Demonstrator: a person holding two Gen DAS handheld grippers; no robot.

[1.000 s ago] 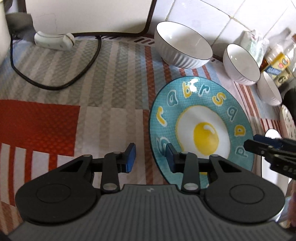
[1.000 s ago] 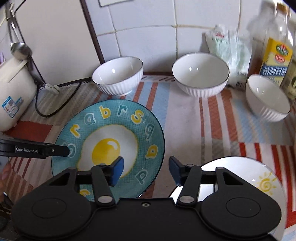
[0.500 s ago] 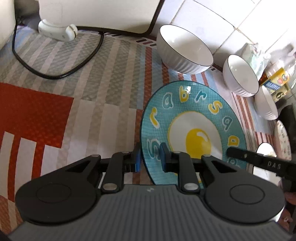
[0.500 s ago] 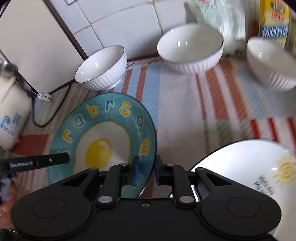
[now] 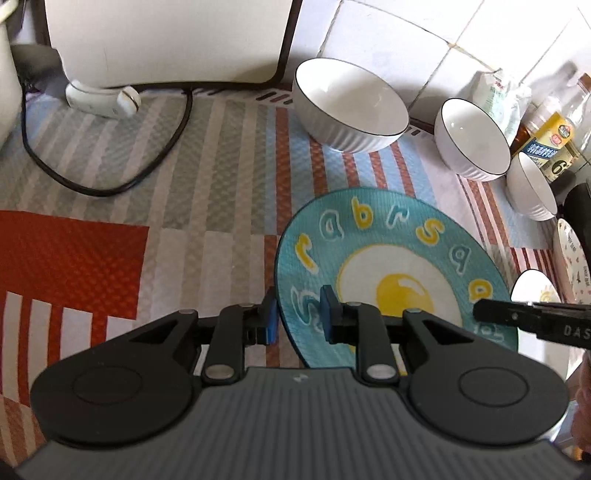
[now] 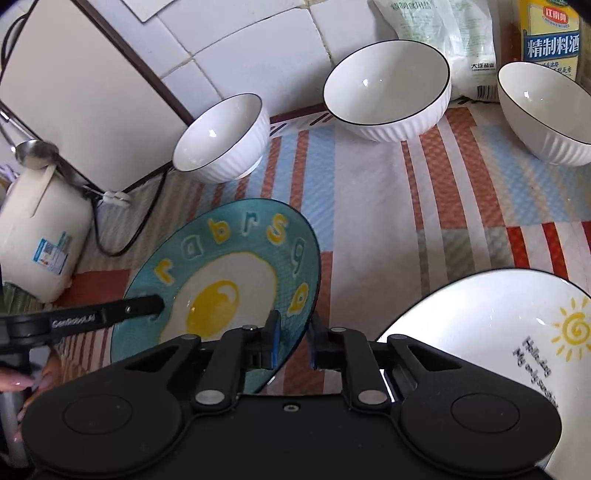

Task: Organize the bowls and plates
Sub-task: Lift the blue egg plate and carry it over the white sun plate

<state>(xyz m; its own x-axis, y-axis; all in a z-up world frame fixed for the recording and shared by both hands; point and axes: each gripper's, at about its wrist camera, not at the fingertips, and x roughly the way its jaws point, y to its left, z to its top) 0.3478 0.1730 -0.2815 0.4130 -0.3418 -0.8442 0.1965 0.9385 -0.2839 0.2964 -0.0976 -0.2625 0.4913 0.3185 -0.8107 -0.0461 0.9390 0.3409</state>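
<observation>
A teal plate with a fried-egg picture and yellow letters (image 5: 388, 273) is held tilted above the striped mat. My left gripper (image 5: 297, 317) is shut on its left rim. My right gripper (image 6: 293, 338) is shut on its right rim (image 6: 236, 280). Three white ribbed bowls stand apart along the tiled wall: one on the left (image 6: 221, 138), one in the middle (image 6: 388, 88), one on the right (image 6: 546, 110). A white plate with a sun drawing (image 6: 498, 332) lies at the right front.
A cream rice cooker (image 6: 40, 236) and its black cord (image 5: 110, 184) are at the left. A white board (image 5: 166, 37) leans on the wall. A salt bag (image 6: 454, 33) and bottles (image 5: 550, 136) stand behind the bowls.
Both grippers closed from open onto opposite rims of the teal plate. The plate has lifted off the mat and now tilts.
</observation>
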